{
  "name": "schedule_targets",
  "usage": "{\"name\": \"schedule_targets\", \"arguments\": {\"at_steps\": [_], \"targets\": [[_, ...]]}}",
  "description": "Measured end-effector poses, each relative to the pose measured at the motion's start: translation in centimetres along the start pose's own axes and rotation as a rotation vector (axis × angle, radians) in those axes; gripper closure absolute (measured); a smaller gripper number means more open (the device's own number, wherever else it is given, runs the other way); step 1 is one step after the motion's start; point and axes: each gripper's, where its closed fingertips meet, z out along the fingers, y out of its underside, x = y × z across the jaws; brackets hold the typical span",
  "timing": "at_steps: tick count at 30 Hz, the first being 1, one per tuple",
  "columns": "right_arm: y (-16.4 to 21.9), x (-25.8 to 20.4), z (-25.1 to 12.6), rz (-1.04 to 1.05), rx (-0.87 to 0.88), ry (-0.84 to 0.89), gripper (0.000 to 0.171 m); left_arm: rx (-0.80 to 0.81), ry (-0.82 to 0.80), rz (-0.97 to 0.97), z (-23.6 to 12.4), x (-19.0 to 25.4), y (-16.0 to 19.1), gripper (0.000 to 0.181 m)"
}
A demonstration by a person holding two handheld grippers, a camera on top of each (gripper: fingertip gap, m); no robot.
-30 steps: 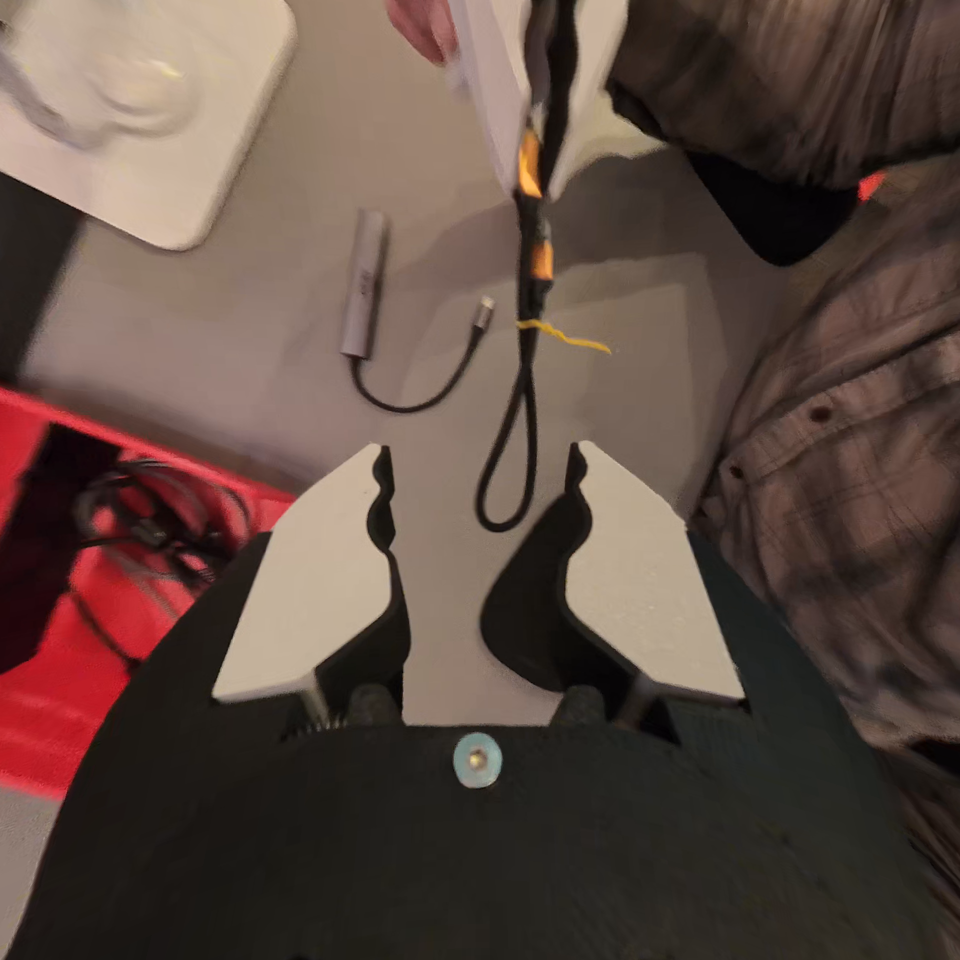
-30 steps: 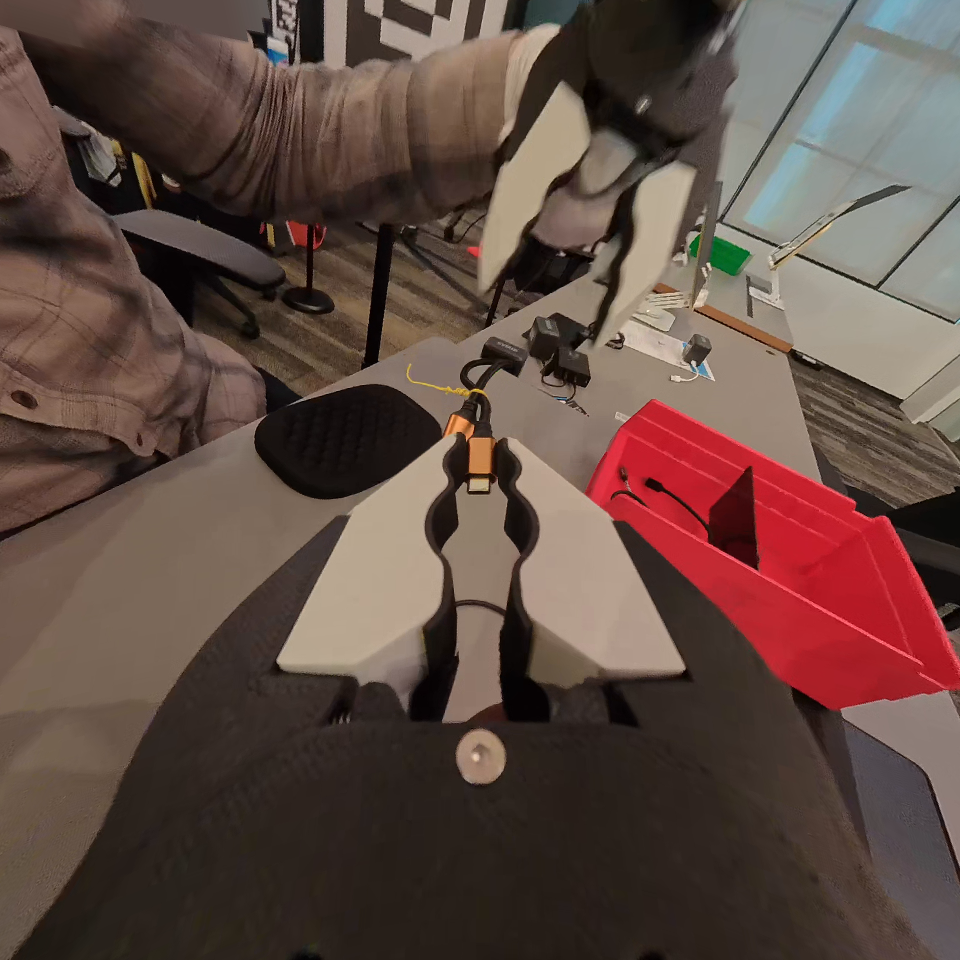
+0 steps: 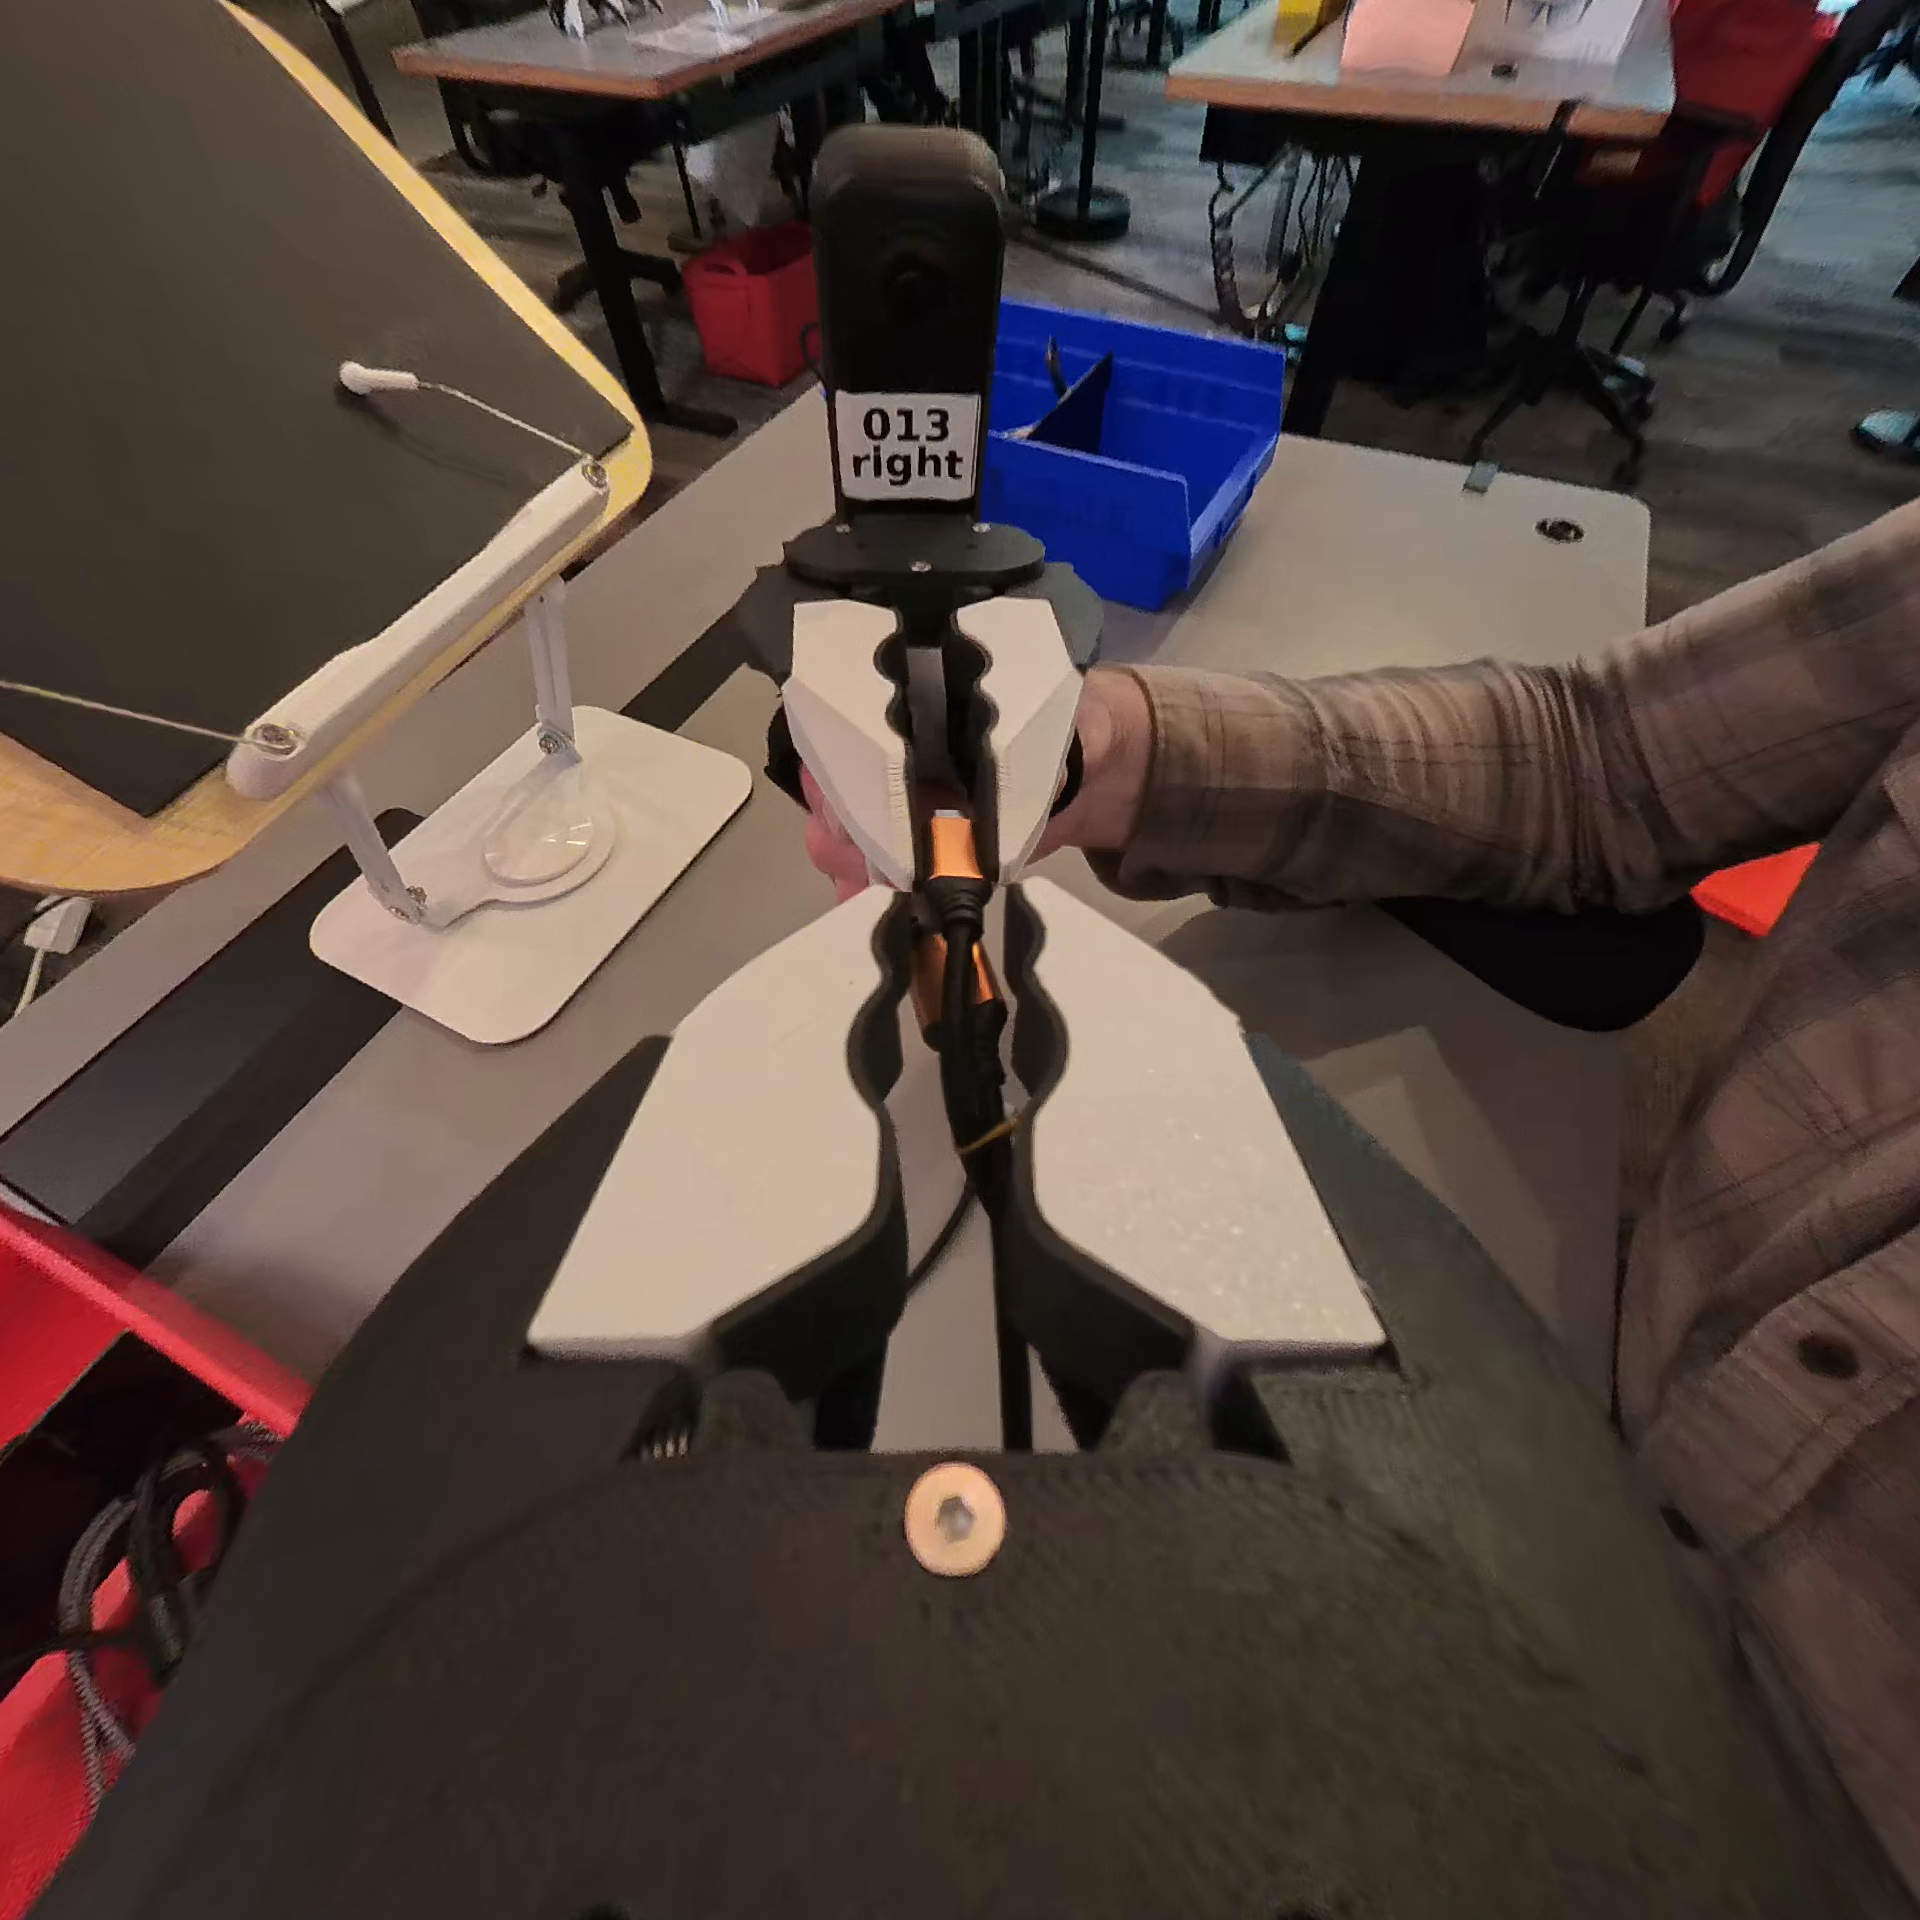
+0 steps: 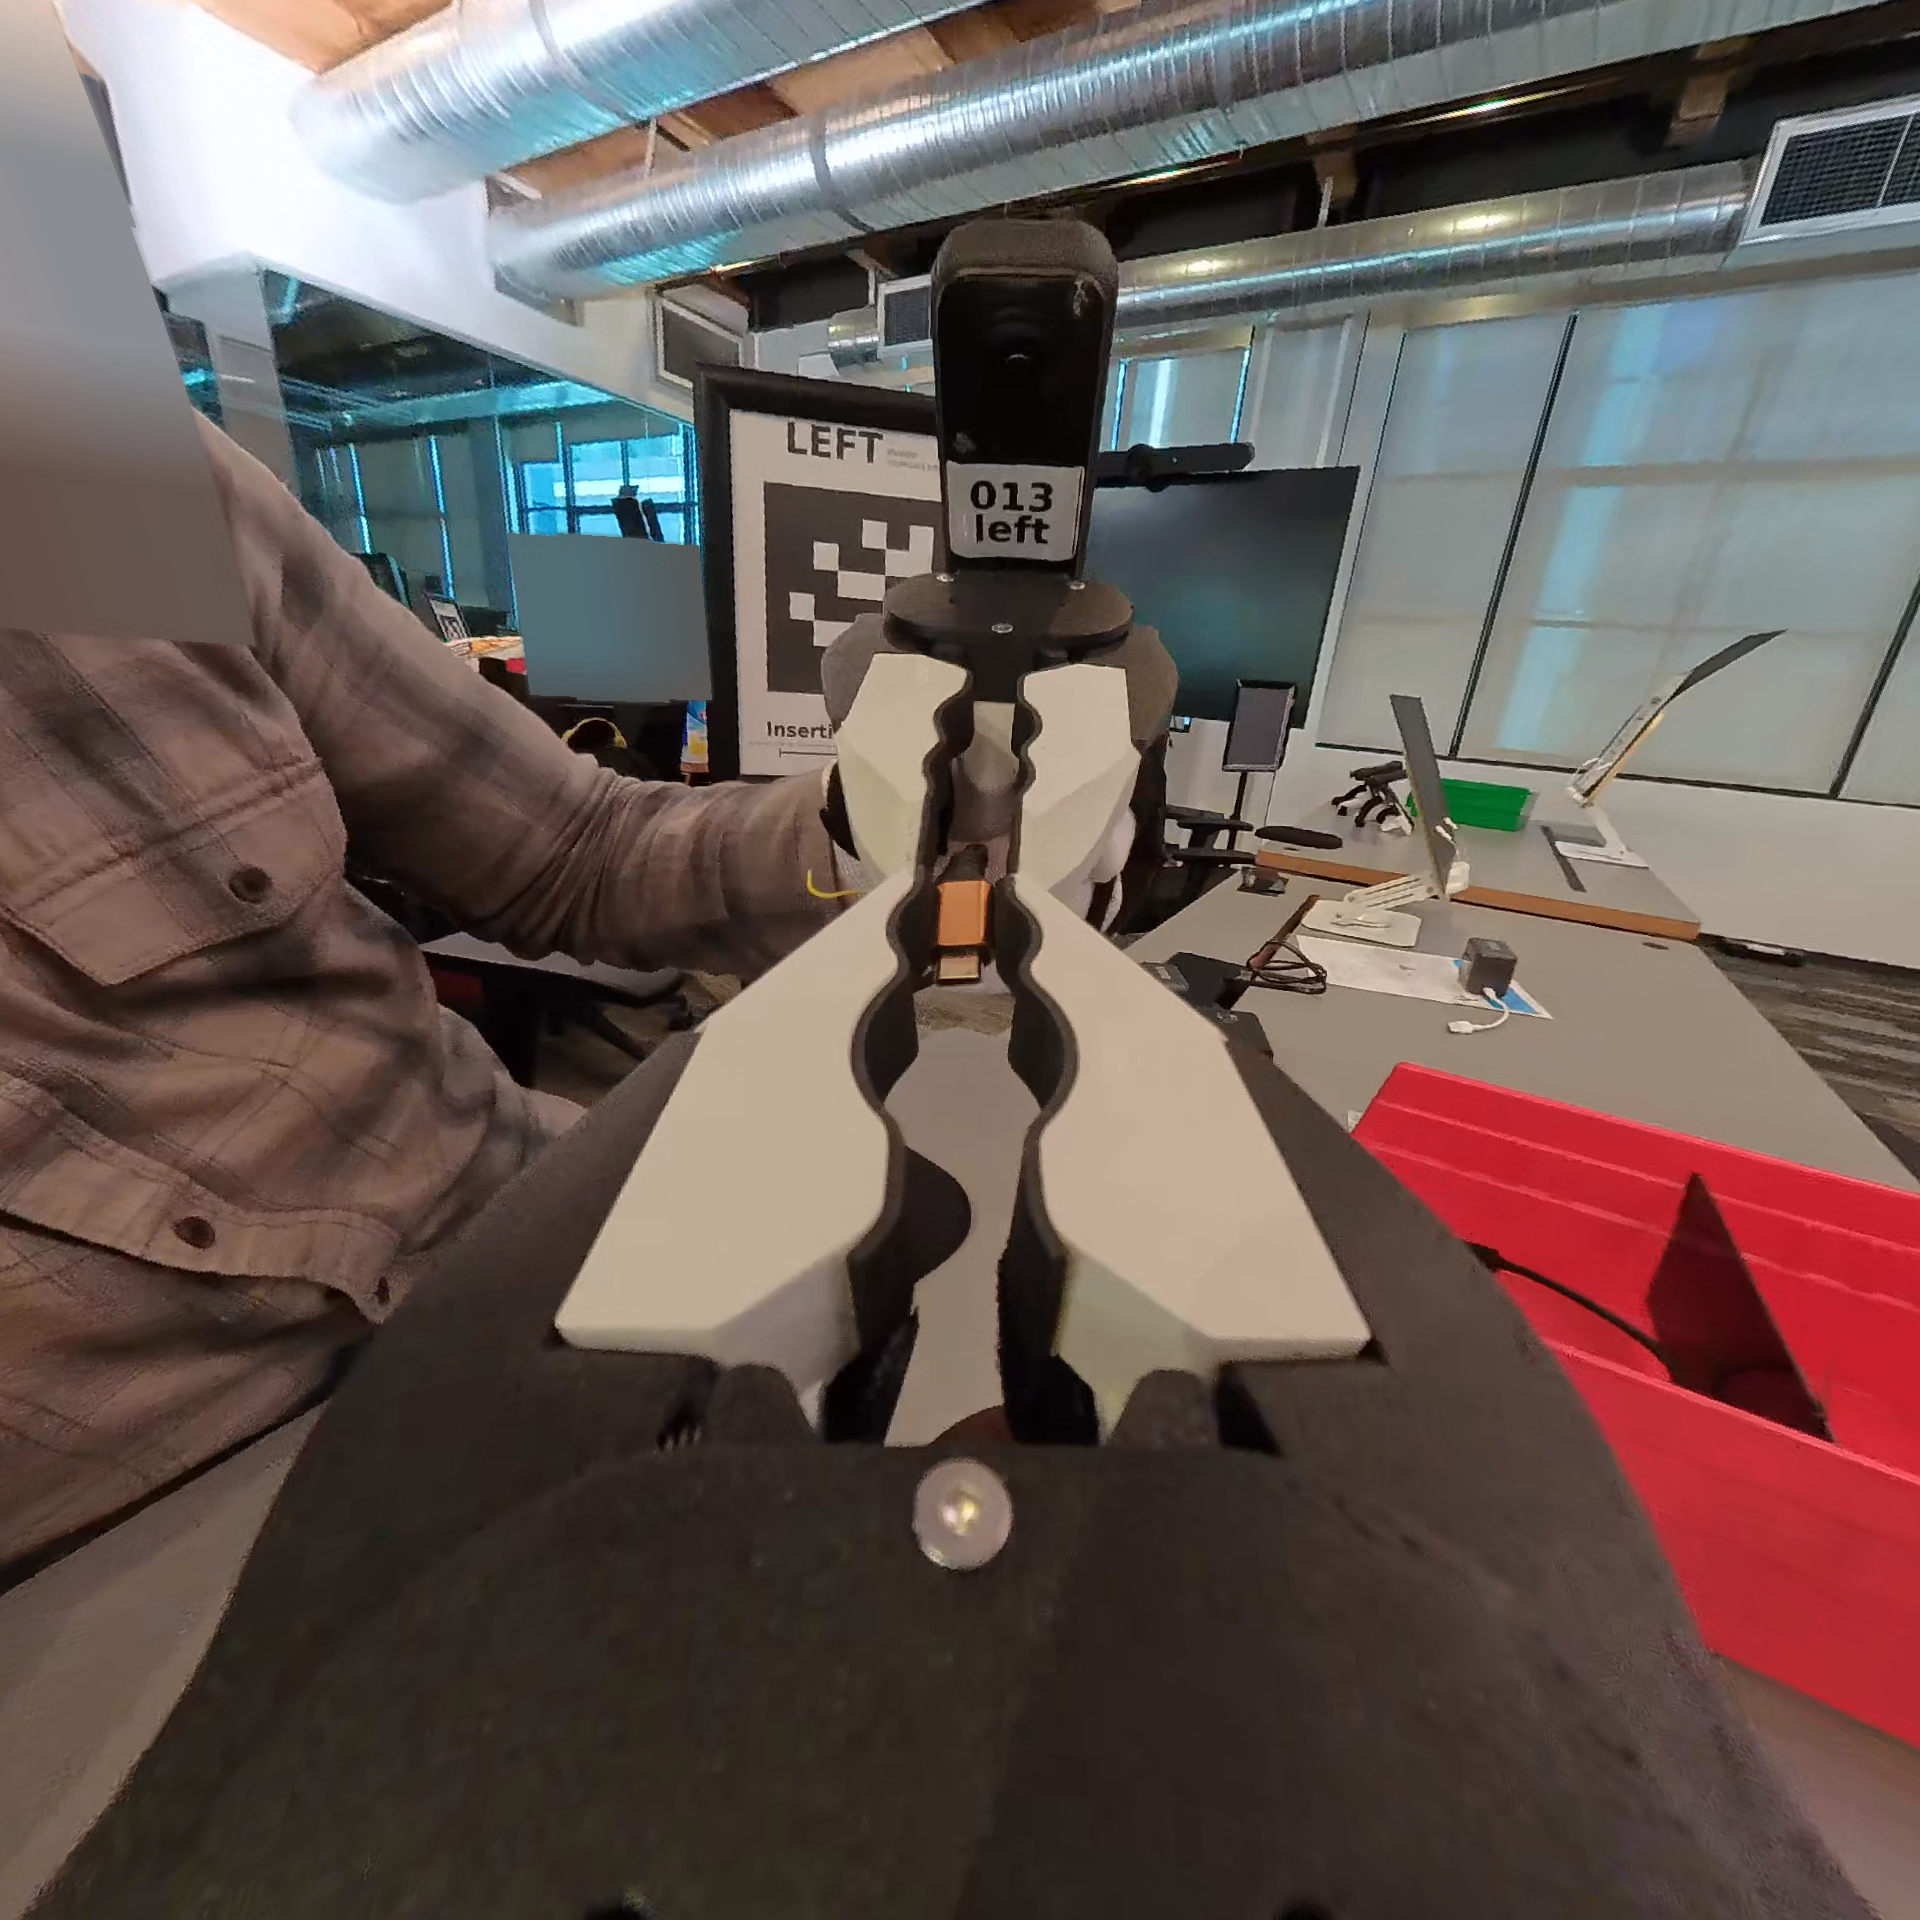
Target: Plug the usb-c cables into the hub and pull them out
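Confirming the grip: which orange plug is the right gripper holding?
The farther orange plug in the left wrist view, pinched by the right gripper; the nearer orange plug sits between the fingers of the left gripper.

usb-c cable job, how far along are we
Done: the right gripper is shut on one orange plug, held up in the air. In hand: the left gripper brackets the cable's second orange plug; whether it grips is unclear. Left: all the plugging in and pulling out, since the hub shows in neither view.
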Motion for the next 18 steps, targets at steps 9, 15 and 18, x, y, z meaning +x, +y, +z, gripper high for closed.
{"name": "schedule_targets", "arguments": {"at_steps": [9,15,18], "targets": [[1.2,0.3,0.4,-0.011,-0.097,0.032,0.171,0.028,-0.049,-0.021,-0.3,-0.7,0.3,0.181],[3.1,0.8,-2.6,-0.038,-0.337,0.074,0.171,-0.083,-0.016,-0.058,0.3,1.7,4.5,0.174],[3.8,0.6,-4.3,-0.023,-0.428,0.076,0.165,-0.281,0.005,0.014,2.9,4.2,9.6,0.161]]}}
